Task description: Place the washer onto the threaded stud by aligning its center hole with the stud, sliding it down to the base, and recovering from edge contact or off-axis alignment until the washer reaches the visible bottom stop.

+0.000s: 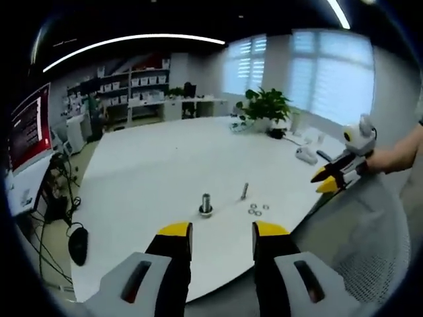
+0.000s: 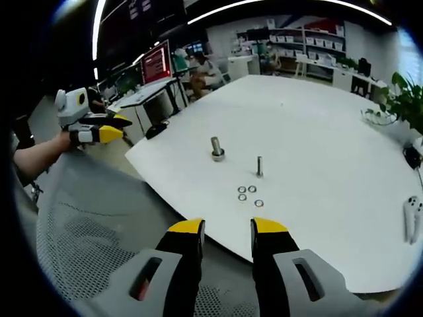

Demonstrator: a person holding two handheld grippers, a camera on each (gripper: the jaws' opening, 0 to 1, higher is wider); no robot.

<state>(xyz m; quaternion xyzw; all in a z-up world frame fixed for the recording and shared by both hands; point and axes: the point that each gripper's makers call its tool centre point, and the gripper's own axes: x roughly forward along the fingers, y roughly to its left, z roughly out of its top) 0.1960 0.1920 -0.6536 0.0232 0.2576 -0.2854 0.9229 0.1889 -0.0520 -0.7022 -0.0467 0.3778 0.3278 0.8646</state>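
Ahead of the released right gripper [image 2: 227, 228], four washers [image 2: 248, 194] lie loose on the bench [image 2: 317, 125], just short of the threaded stud [image 2: 260, 166]. Left gripper [image 1: 222, 231] released too. Nothing picked yet; next comes reaching in and pinching one washer.

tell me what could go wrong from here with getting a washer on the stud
1. The washers lie flat and close together on the table, so the fingers may nudge a neighbour or fail to lift one.
2. Two upright posts stand near each other: the stud and a thinner bolt. Aiming at the wrong one is possible.
3. Both grippers, left and right, are open and off the table edge, so the approach is long.
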